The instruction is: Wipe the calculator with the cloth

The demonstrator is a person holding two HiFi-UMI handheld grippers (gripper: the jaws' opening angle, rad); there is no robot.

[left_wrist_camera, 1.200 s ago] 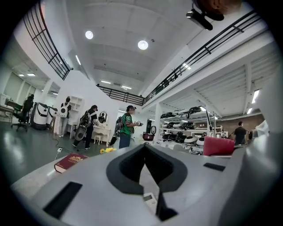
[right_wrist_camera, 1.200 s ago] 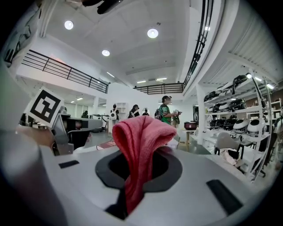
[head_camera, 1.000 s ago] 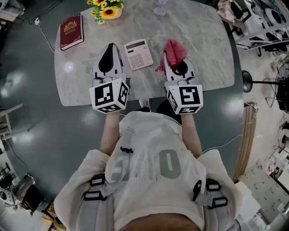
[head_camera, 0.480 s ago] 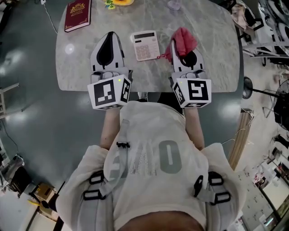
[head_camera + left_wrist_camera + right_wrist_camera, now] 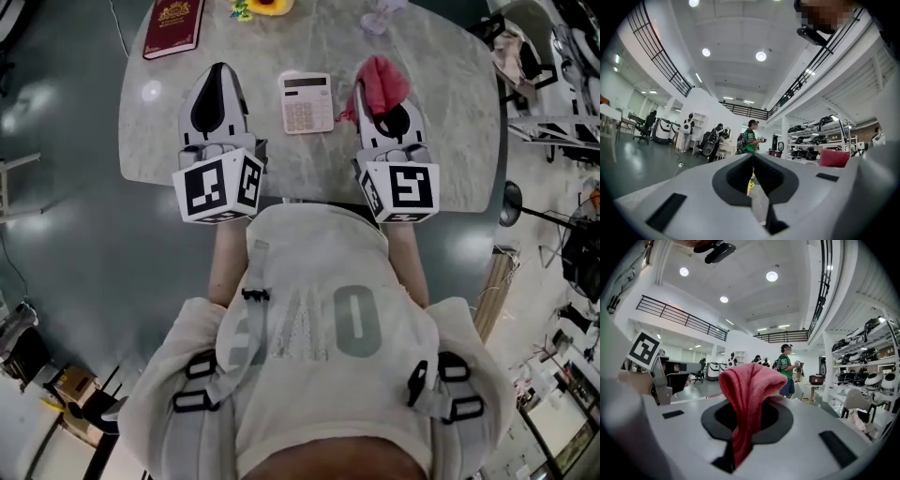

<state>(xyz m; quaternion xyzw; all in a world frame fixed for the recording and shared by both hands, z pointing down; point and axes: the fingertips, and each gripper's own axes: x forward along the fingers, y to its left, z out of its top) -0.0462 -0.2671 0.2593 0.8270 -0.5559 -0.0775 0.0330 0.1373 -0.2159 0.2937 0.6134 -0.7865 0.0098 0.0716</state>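
Observation:
A white calculator [image 5: 307, 102] lies flat on the grey marble table [image 5: 450, 112], between my two grippers. My right gripper [image 5: 367, 82] is shut on a red cloth [image 5: 382, 80], which bunches up above its jaws and hangs over the table just right of the calculator. In the right gripper view the red cloth [image 5: 749, 394] rises out of the closed jaws and folds over. My left gripper [image 5: 217, 70] is shut with nothing in it, held level over the table left of the calculator. The left gripper view shows its jaws [image 5: 753, 157] closed together on nothing.
A dark red book [image 5: 173, 26] lies at the table's far left corner. Yellow flowers [image 5: 261, 7] and a glass base [image 5: 379, 19] stand at the far edge. The person's torso is close against the near table edge. Other people stand far off in the hall.
Both grippers have lifted a little and moved slightly forward over the table, the right one still carrying the cloth. The calculator has not moved on the table.

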